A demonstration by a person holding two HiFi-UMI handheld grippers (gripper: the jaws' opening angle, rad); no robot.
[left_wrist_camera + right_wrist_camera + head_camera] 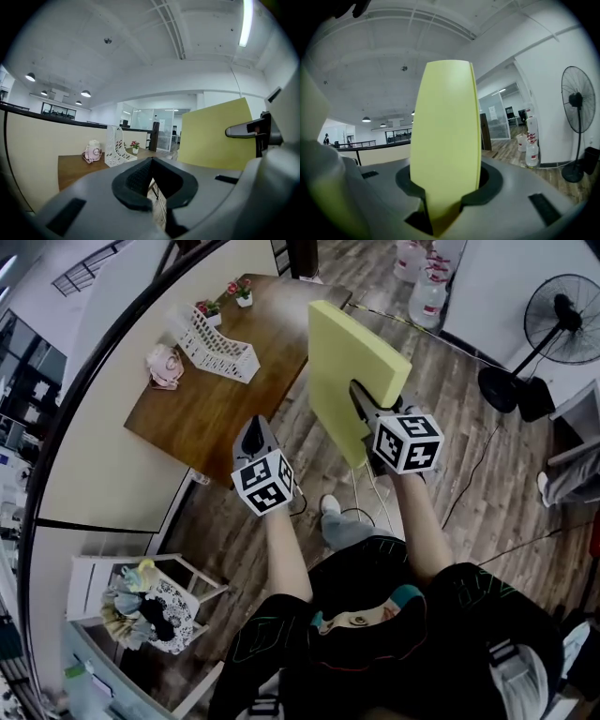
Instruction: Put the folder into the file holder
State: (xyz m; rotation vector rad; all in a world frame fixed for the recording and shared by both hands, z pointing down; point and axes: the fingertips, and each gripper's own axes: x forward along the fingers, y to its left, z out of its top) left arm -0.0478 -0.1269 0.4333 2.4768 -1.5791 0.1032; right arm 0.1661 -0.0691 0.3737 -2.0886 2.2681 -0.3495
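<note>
Wooden table (192,423) stands ahead of you on plank flooring, against a low partition. The white file holder (221,352) sits upright on its far half, with a pink object (166,367) just to the holder's left and small flower pots (242,291) beyond it.

Finding one: your right gripper (362,401) is clamped on the yellow folder (349,357). The right gripper view shows the jaws closed against the folder's lower edge, with the sheet rising straight up between them. The folder is in the air, well to the right of the holder and off the table's near corner, not touching either.

Finding two: your left gripper (253,432) has its jaws together and carries nothing. It hangs over the table's near edge, between the holder and the folder, and is the nearer of the two to the holder.

Judgement: the folder stands on edge with its long axis upright. The holder lies forward and to the left of it, so the carry must cross in front of the idle left gripper. The folder's edge will probably need lining up with an open slot before it goes down, and the left gripper should keep clear of that path
</note>
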